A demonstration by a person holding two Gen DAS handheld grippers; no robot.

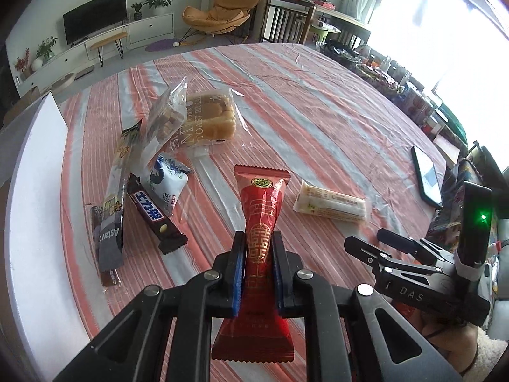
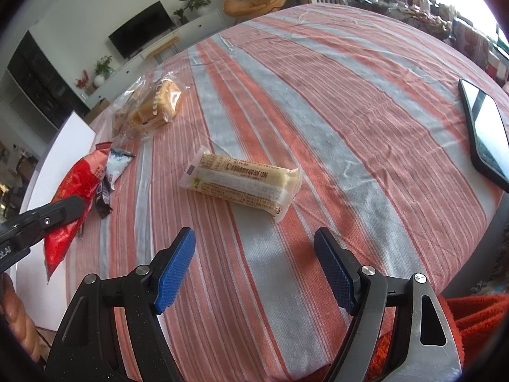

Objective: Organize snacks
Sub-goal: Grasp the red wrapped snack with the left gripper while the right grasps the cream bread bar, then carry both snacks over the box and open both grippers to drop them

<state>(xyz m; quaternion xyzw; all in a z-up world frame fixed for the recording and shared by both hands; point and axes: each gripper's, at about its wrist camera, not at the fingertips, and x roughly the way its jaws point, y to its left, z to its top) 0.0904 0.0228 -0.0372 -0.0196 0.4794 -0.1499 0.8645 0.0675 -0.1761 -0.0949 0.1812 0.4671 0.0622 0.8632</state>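
- Left gripper (image 1: pixel 258 248) pinches the red snack (image 1: pixel 259 222) at its middle, above the near table (image 1: pixel 318 102).
- Right gripper (image 2: pixel 254 267) gapes wide, holding nothing, near the beige bar (image 2: pixel 241 181).

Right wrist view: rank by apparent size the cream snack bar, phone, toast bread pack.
1. cream snack bar, closest to the camera, which inflates it.
2. phone, similar in length; cut by the frame edge, so 1 versus 2 is unsure.
3. toast bread pack, farthest away.
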